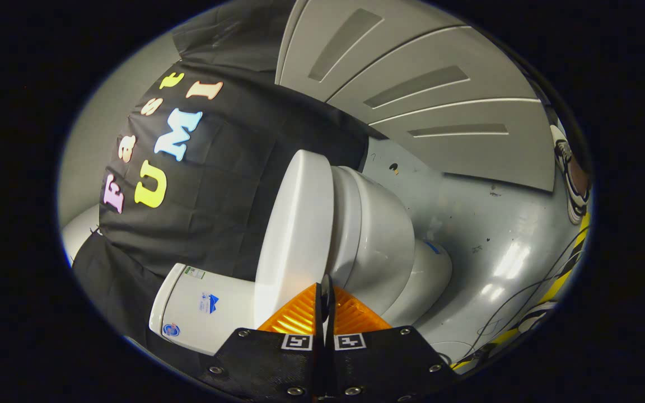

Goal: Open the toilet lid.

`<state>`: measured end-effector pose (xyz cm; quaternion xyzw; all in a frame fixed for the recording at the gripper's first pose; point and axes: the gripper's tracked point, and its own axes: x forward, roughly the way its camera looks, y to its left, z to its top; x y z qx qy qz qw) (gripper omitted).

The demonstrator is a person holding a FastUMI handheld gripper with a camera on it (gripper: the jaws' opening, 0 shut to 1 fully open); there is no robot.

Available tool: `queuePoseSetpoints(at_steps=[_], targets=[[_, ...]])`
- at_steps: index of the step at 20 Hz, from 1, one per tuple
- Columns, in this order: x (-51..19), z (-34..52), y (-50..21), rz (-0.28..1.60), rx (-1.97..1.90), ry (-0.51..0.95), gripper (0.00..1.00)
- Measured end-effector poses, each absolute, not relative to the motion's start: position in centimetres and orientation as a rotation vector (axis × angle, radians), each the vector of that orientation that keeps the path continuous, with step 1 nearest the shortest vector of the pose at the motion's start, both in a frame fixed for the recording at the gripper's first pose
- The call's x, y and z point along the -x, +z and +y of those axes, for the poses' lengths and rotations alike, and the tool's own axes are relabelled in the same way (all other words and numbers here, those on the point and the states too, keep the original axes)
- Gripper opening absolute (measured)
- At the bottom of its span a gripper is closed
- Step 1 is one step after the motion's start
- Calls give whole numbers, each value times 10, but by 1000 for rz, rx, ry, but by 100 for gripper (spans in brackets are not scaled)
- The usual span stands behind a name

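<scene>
While the fingers (326,305) press together, the toilet lid (291,235) sits closed just ahead.

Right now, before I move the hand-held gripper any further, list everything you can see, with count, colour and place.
toilet lid: one, white, still down on the bowl, its edge just ahead of the fingers
toilet bowl: one, white, beside the lid, base on the floor
toilet tank: one, white with small stickers, behind the lid, against the black cloth
black cloth: one, black, booth wall behind the toilet
floor: one, grey, scuffed, beyond the bowl
panelled wall: one, grey, past the floor
cables: a few, dark, on the floor near a yellow and black stripe
hand-held gripper: one, fingers pressed together with nothing visibly between them, at the lid's edge
</scene>
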<state>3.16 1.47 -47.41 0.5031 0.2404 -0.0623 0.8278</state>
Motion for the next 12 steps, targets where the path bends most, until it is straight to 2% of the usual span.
queuePoseSetpoints(at_steps=[12], targets=[[-38,28,-416,515,-734,-55,0]])
